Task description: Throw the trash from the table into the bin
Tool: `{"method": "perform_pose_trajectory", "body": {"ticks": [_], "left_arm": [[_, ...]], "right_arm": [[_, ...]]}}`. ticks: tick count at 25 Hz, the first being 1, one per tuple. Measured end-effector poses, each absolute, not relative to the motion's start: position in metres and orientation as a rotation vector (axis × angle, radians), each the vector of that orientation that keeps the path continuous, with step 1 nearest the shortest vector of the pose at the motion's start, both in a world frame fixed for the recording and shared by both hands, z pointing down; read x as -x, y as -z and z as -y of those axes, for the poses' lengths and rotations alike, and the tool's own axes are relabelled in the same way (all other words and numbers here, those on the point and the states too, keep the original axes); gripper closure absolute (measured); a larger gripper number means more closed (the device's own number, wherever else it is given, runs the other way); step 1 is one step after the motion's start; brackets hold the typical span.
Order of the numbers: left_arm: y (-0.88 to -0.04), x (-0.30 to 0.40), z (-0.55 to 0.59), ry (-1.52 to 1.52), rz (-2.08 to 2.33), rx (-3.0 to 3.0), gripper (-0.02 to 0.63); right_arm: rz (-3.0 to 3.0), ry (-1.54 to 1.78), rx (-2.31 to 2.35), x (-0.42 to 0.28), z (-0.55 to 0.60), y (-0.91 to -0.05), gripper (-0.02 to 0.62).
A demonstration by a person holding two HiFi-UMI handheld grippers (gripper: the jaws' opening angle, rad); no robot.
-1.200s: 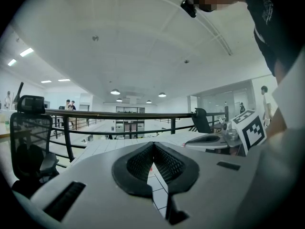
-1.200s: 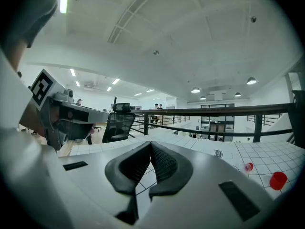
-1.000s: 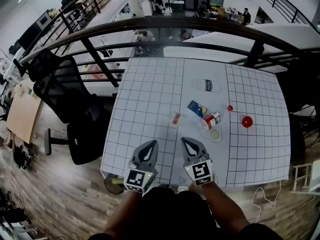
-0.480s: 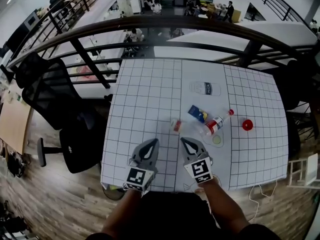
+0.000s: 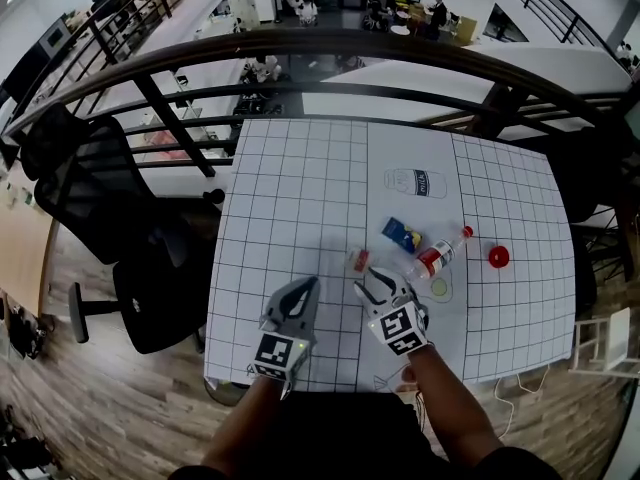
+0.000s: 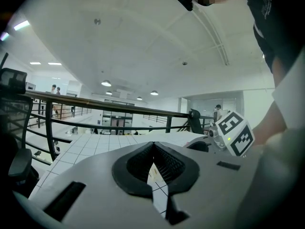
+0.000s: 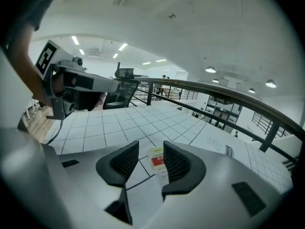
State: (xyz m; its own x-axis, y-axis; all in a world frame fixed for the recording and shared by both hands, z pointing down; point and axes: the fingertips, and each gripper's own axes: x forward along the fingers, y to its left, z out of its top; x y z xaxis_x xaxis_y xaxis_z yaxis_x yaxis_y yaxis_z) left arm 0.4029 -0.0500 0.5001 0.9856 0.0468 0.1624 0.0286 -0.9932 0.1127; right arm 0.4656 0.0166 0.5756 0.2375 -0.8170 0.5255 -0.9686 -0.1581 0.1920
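A small white and red packet [image 5: 357,260] lies on the gridded table [image 5: 290,188], just ahead of my right gripper [image 5: 372,286]. In the right gripper view the packet [image 7: 157,162] shows in the gap between the jaws of the right gripper [image 7: 151,159], which have just been opening; the pads do not touch it. My left gripper [image 5: 306,290] hovers beside it over the table's near part, shut and empty [image 6: 152,149]. Farther right lie a blue packet [image 5: 402,235], a clear bottle with a red label [image 5: 437,256], a red cap [image 5: 498,257] and a pale round lid [image 5: 440,288].
A bottle outline is printed on the table [image 5: 413,182] at the back. A black office chair [image 5: 110,218] stands to the table's left. A dark railing [image 5: 330,53] curves behind the far edge. Wooden floor lies to the left and in front.
Both grippers have moved forward and down over the table toward the white and red packet. The right jaws, shut before, now stand apart. The left jaws stay shut.
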Motion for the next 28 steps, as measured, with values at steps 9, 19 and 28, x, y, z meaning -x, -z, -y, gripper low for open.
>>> {"method": "perform_pose_trajectory", "body": {"ticks": [9,19,28], "left_arm": [[-0.51,-0.407,0.06,-0.252,-0.069,-2.994,0.588],[-0.514,-0.412,0.071,-0.25,-0.071,-2.991,0.588],[-0.514,-0.413,0.082,-0.249,-0.04,-2.986,0.588]], "right_arm": [[1.625,-0.521,-1.816,-0.484,0.002,-0.609,0.341],[1.645,-0.598,-1.504,-0.5,0.009,-0.642,0.318],[1.645,-0.693,-1.329,-0.502,0.008,-0.669,0.313]]}}
